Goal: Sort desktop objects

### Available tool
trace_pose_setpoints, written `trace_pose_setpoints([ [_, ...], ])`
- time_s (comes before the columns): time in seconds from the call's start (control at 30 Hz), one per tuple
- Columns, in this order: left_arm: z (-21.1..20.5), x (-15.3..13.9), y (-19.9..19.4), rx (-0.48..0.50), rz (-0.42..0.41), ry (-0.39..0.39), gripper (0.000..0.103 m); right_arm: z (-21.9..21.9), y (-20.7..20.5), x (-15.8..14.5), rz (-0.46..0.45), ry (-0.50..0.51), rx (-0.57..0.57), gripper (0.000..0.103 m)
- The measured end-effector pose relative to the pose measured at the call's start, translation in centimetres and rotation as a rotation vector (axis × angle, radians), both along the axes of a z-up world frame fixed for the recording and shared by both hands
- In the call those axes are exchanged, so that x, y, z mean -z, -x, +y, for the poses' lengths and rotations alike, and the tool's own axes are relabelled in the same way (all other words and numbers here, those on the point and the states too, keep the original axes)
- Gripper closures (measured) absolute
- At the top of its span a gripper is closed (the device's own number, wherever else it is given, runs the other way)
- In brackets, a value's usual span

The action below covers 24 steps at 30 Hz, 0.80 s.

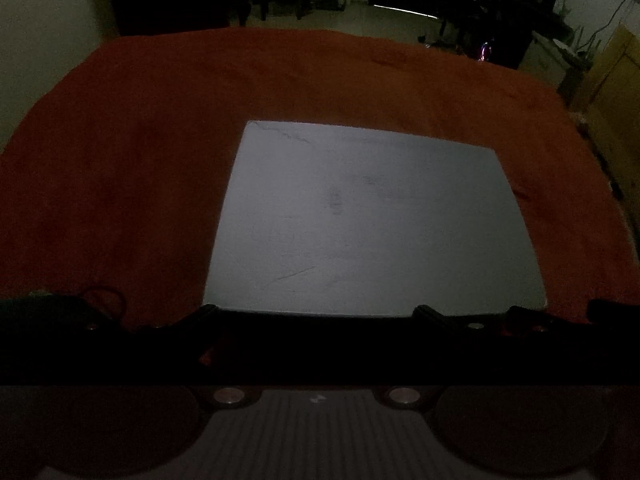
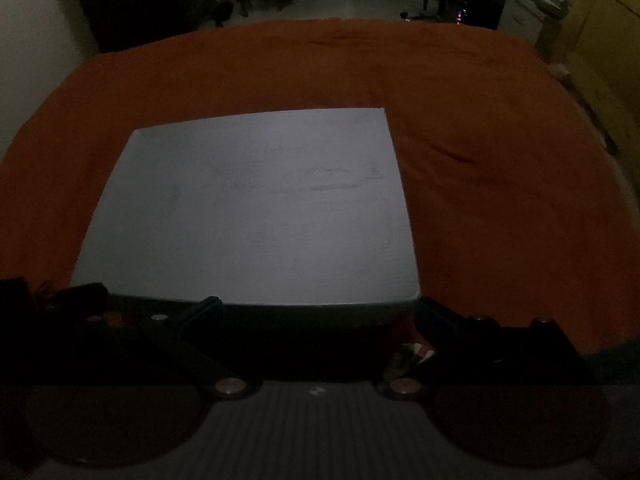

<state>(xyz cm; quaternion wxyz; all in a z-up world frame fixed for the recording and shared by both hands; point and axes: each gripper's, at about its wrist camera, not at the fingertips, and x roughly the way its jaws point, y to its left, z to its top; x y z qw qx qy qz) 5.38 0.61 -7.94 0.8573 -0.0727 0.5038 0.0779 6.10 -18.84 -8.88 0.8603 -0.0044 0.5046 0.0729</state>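
Grey board (image 1: 372, 220) on orange cloth (image 1: 120, 160), just ahead of both wide-spread claws (image 1: 316, 312) (image 2: 316, 308)

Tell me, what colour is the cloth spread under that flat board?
The cloth is orange-red and plain, clearest in the right wrist view; the board is pale grey.

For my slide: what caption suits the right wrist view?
Open right tool at near edge of grey board on orange cloth.
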Motion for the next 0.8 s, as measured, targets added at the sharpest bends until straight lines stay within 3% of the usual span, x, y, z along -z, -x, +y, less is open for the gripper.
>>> trace_pose_setpoints([
  [0.8, -0.4, 0.3, -0.1, 0.016, 0.032, -0.004, 0.001, -1.4, 0.0, 0.2, -0.005, -0.016, -0.012, 0.0],
])
